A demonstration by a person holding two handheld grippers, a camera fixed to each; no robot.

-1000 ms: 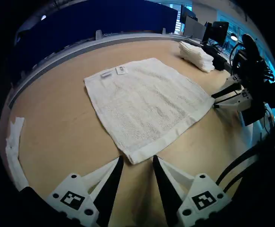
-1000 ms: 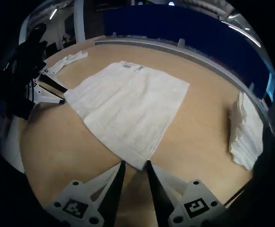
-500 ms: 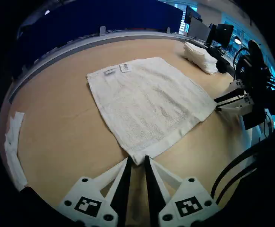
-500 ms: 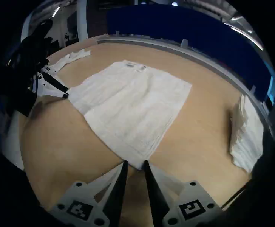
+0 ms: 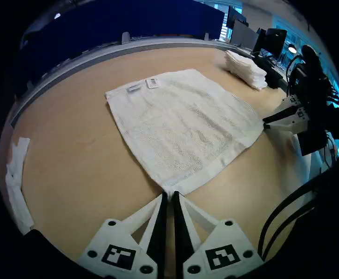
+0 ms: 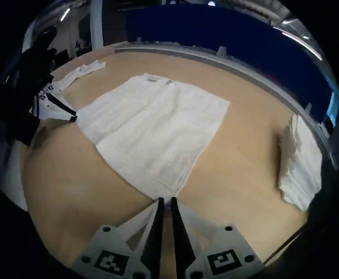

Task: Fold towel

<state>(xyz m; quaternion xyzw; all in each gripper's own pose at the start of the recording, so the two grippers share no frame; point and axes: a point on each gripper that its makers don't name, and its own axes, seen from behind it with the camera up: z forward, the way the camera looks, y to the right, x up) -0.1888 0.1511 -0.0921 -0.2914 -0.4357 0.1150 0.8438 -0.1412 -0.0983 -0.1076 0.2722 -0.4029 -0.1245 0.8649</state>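
Both fingers of the left gripper [image 5: 169,195] are pinching the near corner of the towel [image 5: 183,125], which is lying flat on the bench [image 5: 76,139] in the left gripper view, with monitors [image 5: 268,39] standing beyond. Right gripper view: fingers of the right gripper [image 6: 166,201] are squeezing another corner, a folded stack [image 6: 302,158] sitting nearby.

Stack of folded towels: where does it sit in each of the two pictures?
Left gripper view: stack of folded towels at the upper right.
Right gripper view: it lies at the right edge, below mid-height.
Shared landmark: the spread towel in the middle, tags at its far edge.
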